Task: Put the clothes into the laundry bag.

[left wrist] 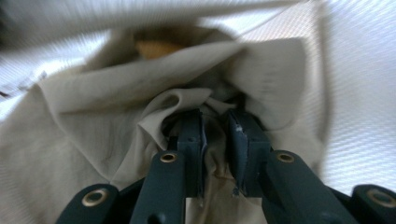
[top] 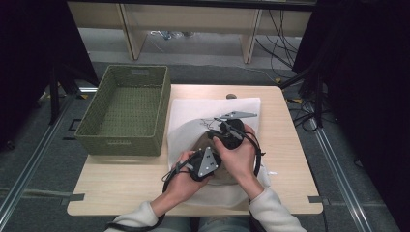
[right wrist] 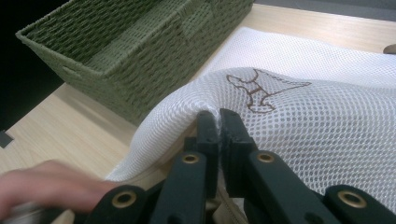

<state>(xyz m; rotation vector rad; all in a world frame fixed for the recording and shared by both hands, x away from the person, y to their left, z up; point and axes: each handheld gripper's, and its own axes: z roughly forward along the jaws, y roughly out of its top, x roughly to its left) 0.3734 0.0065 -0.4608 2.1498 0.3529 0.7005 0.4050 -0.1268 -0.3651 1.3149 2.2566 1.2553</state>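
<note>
while the right gripper pinches the white mesh bag edge, the left gripper, jaws narrow, clamps beige cloth bunched between them; a thin bite could slip out mid-stuffing.

Left gripper jaws nearly closed (seemingly clamped), right gripper jaws pinched tight, hands close together

Even overhead light fell on the pale wooden tabletop, dark surroundings; the left gripper view was motion-blurred, edges smeared.
</note>
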